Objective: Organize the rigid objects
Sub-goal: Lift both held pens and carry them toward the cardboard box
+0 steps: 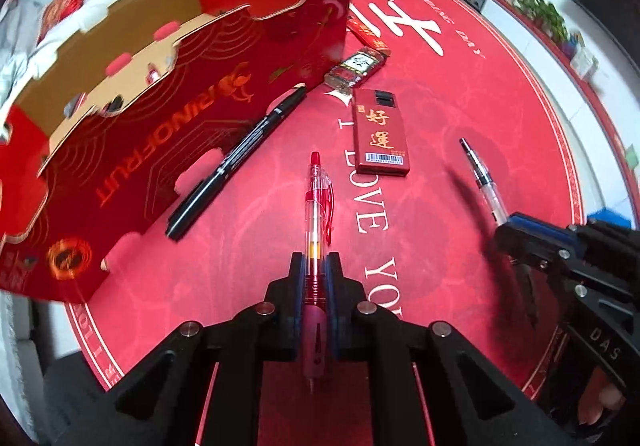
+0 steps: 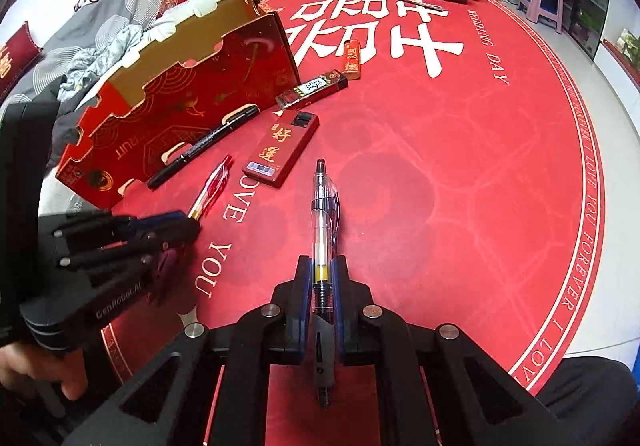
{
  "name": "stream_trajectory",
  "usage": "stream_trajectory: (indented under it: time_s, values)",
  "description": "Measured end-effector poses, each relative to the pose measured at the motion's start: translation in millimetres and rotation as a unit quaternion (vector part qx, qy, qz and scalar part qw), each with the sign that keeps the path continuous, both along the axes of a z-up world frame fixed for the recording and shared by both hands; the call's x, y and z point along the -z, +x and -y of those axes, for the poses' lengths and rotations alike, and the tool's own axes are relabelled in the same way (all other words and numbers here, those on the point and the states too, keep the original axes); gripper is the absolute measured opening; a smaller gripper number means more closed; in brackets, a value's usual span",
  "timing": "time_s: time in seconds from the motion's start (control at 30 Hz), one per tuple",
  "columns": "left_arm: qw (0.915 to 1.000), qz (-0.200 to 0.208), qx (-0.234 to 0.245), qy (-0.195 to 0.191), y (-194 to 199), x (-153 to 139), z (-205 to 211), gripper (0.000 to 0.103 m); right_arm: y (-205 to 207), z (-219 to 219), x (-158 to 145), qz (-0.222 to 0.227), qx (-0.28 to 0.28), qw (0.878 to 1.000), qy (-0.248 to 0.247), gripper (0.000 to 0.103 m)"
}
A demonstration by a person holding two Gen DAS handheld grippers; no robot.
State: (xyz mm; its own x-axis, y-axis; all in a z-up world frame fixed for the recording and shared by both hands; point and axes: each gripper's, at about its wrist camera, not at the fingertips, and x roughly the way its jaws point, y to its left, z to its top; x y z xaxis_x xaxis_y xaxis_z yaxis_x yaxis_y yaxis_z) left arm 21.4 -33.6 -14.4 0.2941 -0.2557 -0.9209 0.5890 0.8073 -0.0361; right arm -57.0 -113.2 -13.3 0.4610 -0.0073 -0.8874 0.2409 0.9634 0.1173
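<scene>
Marker (image 1: 236,162) beside red box (image 1: 168,118)

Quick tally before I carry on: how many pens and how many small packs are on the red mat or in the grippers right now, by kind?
Pens: 3 – red retractable pen, clear black-ink pen, black marker pen.
Small packs: 3 – flat red pack with gold characters, dark clear-wrapped pack, orange-red pack.
Total: 6

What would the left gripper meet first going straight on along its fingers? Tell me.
Probably the red tablecloth just ahead, since the left gripper, shut on the red pen, points steeply down. Nothing else lies directly ahead; the red flat box sits farther on, slightly right.
</scene>
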Motion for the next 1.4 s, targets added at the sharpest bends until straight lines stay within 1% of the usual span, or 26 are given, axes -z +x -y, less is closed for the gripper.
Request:
stream_trajectory:
  time_s: [0.17,0.27,0.4,0.57,0.83,1.07,1.27,1.4]
  values:
    - [0.9998,0.021,-0.005,0.002,-5.7,-10.9,-1.5,0.010,0.6,-7.3,-6.6,0.014,-0.008,1.000,-0.005,0.011]
    - [0.9994,0.028,-0.008,0.017,-8.8,-11.1,0.0,0.010,1.3,-14.7,-11.3,0.019,-0.017,1.000,-0.014,0.011]
    - [0.9990,0.032,-0.015,0.027,-9.6,-10.0,0.2,0.010,1.2,-22.7,-18.0,0.027,-0.027,0.999,-0.025,0.011]
    - [0.9983,0.042,-0.028,0.030,-7.4,-11.6,-3.2,0.010,3.1,-25.9,-21.3,0.030,-0.030,0.999,-0.034,0.011]
    - [0.9983,0.022,-0.049,0.022,-4.8,-2.9,-16.0,0.010,3.6,-27.0,-15.6,0.021,-0.027,0.999,-0.033,0.011]
    - [0.9982,0.024,-0.054,0.012,-4.3,-5.8,-20.6,0.010,4.8,-32.6,-17.9,0.023,-0.032,0.998,-0.038,0.011]
    - [0.9977,0.036,-0.057,0.000,-6.4,-15.8,-25.1,0.010,7.4,-36.6,-22.2,0.028,-0.037,0.998,-0.042,0.011]
    - [0.9956,0.062,-0.066,-0.024,-7.9,-34.9,-32.1,0.010,13.2,-39.4,-32.6,0.040,-0.040,0.998,-0.041,0.011]
